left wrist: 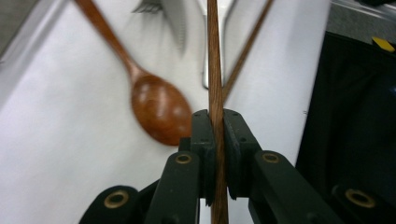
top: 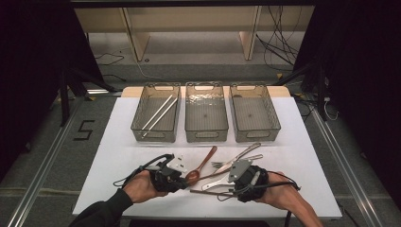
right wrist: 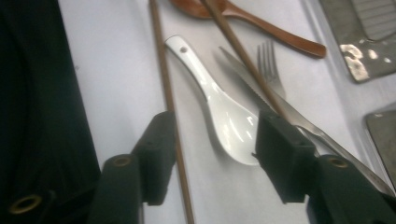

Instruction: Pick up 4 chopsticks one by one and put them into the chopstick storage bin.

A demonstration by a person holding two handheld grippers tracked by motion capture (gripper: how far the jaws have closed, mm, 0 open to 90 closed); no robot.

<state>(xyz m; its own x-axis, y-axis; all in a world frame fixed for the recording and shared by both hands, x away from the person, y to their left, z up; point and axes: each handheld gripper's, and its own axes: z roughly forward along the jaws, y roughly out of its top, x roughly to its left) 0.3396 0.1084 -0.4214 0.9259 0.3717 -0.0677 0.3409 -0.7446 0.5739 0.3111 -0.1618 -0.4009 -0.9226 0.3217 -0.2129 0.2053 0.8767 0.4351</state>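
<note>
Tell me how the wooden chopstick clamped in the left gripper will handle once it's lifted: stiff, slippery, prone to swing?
Probably stiff: the wooden chopstick runs dead straight beyond the left gripper. It looks light, being so thin. It may pivot or slip, since the pads pinch a narrow, smooth-looking shaft at one short stretch, with most of its length overhanging toward the brown spoon.

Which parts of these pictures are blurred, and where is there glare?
Left gripper view: the wooden spoon and fork are blurred, while the chopstick in the shut tongs is sharp. Right gripper view: glare on the white spoon and the tray rim. High view: evenly lit table, dark surroundings.
</note>
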